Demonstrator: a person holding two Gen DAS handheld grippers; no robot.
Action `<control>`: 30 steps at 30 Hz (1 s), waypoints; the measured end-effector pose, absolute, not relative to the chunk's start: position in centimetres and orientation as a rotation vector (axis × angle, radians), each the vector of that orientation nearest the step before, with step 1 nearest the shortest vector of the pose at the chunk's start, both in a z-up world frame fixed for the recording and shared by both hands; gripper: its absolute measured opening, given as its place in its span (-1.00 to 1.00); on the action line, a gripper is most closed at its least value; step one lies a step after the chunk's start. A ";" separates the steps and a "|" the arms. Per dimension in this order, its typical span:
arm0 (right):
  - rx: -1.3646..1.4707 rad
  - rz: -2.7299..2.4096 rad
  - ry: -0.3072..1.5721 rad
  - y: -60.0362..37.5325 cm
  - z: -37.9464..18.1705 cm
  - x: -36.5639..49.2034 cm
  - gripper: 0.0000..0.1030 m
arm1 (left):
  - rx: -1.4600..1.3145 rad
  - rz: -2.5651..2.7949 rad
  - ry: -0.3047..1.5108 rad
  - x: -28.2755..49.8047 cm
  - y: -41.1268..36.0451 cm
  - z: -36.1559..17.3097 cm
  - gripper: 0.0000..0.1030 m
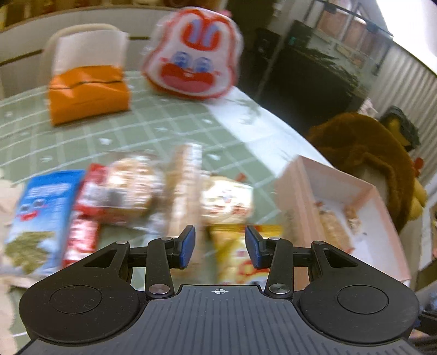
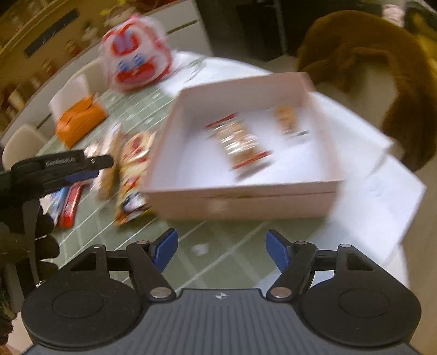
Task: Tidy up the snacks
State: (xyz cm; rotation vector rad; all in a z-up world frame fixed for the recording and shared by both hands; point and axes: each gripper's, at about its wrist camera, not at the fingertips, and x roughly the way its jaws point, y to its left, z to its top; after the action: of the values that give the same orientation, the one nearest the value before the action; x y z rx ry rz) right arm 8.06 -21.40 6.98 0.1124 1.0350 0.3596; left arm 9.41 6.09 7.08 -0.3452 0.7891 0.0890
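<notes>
Both tongs spread, empty: left tongs (image 1: 220, 247) should settle squarely over the yellow snack packet (image 1: 240, 256) beneath before pinching; right tongs (image 2: 221, 250) wait short of the pink box (image 2: 245, 191).

Pale pink box (image 2: 245, 196) on a green, white-gridded tablecloth (image 1: 153, 123), orange pouch (image 1: 87, 95) at ten o'clock, red-and-white face-printed bag (image 1: 194, 54) at twelve, blue packet (image 1: 41, 215) at nine.

Pale chairs (image 2: 20, 142) beyond table (image 2: 240, 262); white panelled wall (image 1: 90, 19) behind; brown plush (image 1: 363, 153) at side.
</notes>
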 end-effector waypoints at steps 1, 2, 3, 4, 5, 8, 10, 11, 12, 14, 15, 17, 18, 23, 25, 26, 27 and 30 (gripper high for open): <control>0.095 0.377 1.033 -20.5 7.0 7.9 0.39 | -0.354 0.111 0.775 9.0 6.9 7.1 -0.13; 0.073 0.394 1.027 -19.3 7.0 7.8 0.40 | -0.363 0.125 0.766 8.8 7.6 7.1 -0.13; 0.050 0.409 1.020 -18.1 7.1 7.6 0.41 | -0.375 0.133 0.762 8.6 8.3 7.2 -0.13; 0.032 0.421 1.014 -17.1 7.1 7.5 0.42 | -0.382 0.135 0.763 8.6 8.6 7.2 -0.13; 0.022 0.429 1.009 -16.4 7.0 7.3 0.43 | -0.388 0.137 0.762 8.7 9.0 7.3 -0.13; 0.022 0.444 1.004 -14.5 6.9 7.5 0.44 | -0.359 0.125 0.771 10.1 8.8 7.3 -0.13; 0.034 0.445 1.003 -13.5 6.7 8.0 0.44 | -0.308 0.117 0.805 11.3 8.3 6.5 -0.13; 0.037 0.440 1.005 -13.0 6.6 8.2 0.45 | -0.289 0.109 0.819 11.9 8.0 6.1 -0.13; 0.035 0.434 1.007 -12.4 6.5 8.4 0.45 | -0.274 0.104 0.832 12.5 7.8 5.7 -0.13; 0.027 0.434 1.009 -11.8 6.5 8.4 0.45 | -0.260 0.098 0.853 13.1 7.8 4.7 -0.14; 0.020 0.436 1.006 -11.4 6.6 8.2 0.46 | -0.268 0.091 0.856 12.9 8.0 4.5 -0.24; -0.001 0.439 0.998 -11.0 6.7 7.9 0.50 | -0.292 0.068 0.851 11.9 8.6 4.3 -0.29; -0.014 0.443 0.991 -10.8 6.8 7.6 0.53 | -0.306 0.062 0.854 11.1 9.0 4.2 -0.31; -0.050 0.467 0.979 -9.8 7.8 8.0 0.55 | -0.370 0.072 0.868 6.4 10.6 3.9 -0.30; -0.031 0.481 0.993 -9.3 8.5 9.3 0.56 | -0.393 0.094 0.875 5.0 11.1 3.9 -0.30; -0.013 0.497 1.012 -8.9 8.8 10.1 0.57 | -0.404 0.102 0.876 4.2 11.2 4.0 -0.30; 0.000 0.516 1.018 -8.5 9.2 11.0 0.57 | -0.407 0.112 0.877 3.6 11.2 4.1 -0.29; -0.022 0.524 1.006 -6.2 10.8 13.8 0.60 | -0.400 0.167 0.857 1.7 11.3 4.4 -0.28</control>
State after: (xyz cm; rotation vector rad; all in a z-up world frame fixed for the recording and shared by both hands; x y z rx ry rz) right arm 13.84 -6.19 10.80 -0.0218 1.0064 0.5240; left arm 1.69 11.34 4.40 -0.3997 0.8567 0.1666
